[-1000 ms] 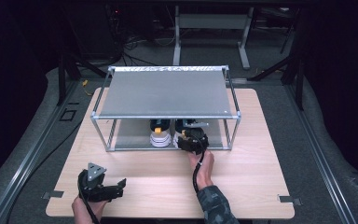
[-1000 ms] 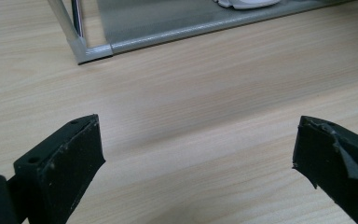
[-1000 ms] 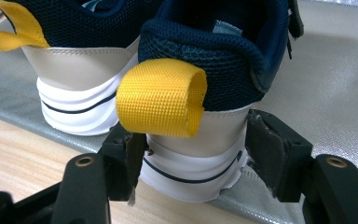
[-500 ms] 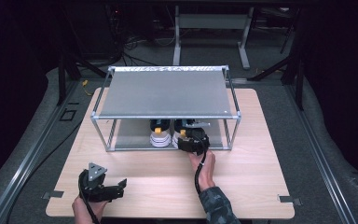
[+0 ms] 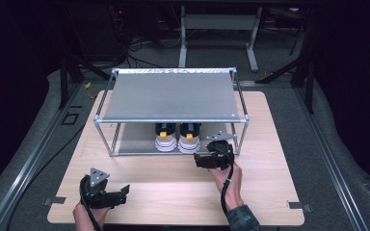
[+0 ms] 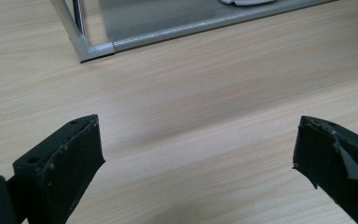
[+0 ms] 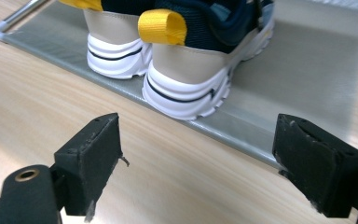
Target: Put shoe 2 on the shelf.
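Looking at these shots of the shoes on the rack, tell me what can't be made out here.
- Fronts of the two shoes, high view: hidden under the rack's top shelf.
- Shoe uppers and toes, right gripper view: the nearer shoe is cut off by the top edge.
- Shoe sole, left gripper view: only a white sliver below the top edge.
- Right hand-held gripper, high view: jaws too small to judge.

A lab or recording studio is being shown. A light wooden table (image 5: 270,192) is being kept on grey carpet, its corners being held down with tape. Around the table, everything is being left in darkness; beyond its far edge, metal stand legs (image 5: 250,53) and loose cables (image 5: 139,45) are being seen on the floor, and a metal floor rail (image 5: 24,168) is being run along its left side.
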Demonstrator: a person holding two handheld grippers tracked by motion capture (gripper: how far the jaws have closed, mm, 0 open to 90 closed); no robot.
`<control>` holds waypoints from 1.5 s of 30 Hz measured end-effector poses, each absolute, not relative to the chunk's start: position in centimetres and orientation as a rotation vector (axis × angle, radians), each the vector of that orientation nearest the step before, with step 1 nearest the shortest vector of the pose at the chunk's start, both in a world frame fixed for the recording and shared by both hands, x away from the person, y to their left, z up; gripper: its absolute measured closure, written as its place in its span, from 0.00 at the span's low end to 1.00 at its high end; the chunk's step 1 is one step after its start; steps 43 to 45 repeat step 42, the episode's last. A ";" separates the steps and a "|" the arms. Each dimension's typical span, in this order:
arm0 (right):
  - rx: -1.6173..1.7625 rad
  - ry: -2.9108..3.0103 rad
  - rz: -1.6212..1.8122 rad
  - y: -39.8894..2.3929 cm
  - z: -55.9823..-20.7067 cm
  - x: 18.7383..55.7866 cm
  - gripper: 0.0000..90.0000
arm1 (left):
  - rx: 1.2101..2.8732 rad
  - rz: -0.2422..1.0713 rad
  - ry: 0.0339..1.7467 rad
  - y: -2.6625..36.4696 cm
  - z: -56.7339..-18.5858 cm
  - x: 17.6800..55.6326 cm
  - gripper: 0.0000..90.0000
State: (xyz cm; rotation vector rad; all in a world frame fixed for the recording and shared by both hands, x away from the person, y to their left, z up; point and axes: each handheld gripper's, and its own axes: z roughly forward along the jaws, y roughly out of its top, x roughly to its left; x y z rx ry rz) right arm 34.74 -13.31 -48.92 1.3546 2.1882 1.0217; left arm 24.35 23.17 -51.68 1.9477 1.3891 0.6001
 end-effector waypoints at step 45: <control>1.623 2.019 0.873 -29.5 -54.8 25.3 0.00 | 1.959 0.584 1.436 23.9 -54.1 24.5 0.01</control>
